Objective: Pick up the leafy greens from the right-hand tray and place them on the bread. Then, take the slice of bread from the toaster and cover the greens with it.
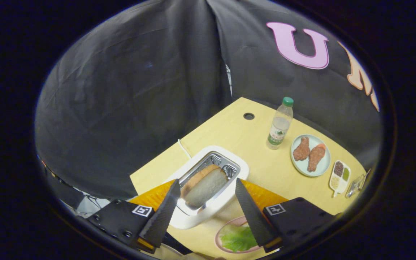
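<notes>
Black cloth walls close off the booth behind a pale wooden table (251, 144), whose far corner and left edge show against the cloth. Gripper (206, 187) held above the table, its two fingers spread wide apart and pressing on nothing; the jaws stand open. Between the fingertips, and just ahead of them, a white toaster (229, 195) with a metal-lined slot, and in that slot a slice of bread (206, 187) lying tilted, with a browner piece beside it. Orange mat (265, 196) under the toaster, its ends showing on either side of the fingers. Below the toaster, near the right finger, a pink plate (219, 231) bearing leafy greens (238, 239); the finger covers the plate's right part, so whether bread lies under the greens cannot be told. Beyond the toaster, bare tabletop with a round hole (248, 116) near the far corner and a white cable (183, 148) running off the left edge. To the right, well apart from the toaster, a green-capped water bottle (279, 126), a pale plate (310, 155) with two chicken pieces (309, 153), and a small divided dish (340, 177); an object just beyond that dish is too small to make out.
</notes>
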Tool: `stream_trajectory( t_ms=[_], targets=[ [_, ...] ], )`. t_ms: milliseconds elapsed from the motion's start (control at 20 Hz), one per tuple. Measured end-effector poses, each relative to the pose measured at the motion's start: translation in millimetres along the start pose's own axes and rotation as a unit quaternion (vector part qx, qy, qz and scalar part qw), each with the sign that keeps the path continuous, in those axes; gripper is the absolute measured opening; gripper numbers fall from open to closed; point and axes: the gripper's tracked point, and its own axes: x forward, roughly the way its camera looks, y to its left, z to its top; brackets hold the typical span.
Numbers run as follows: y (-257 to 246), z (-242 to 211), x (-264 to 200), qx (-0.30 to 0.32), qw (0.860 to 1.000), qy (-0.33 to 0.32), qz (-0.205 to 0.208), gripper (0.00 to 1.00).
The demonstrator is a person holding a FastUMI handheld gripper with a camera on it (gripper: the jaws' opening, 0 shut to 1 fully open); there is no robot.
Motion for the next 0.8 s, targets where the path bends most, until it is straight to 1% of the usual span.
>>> stream_trajectory(
  t_ms=[300, 450, 800],
  targets=[
    [7.1, -7.5, 30.8, 0.011, 1.000, 0.028, -0.009, 0.97],
    [8.4, -19.2, 40.9, 0.007, 0.999, 0.048, -0.013, 0.97],
    [4.1, -29.7, 36.4, -0.004, 0.998, 0.056, -0.018, 0.49]
  ],
)
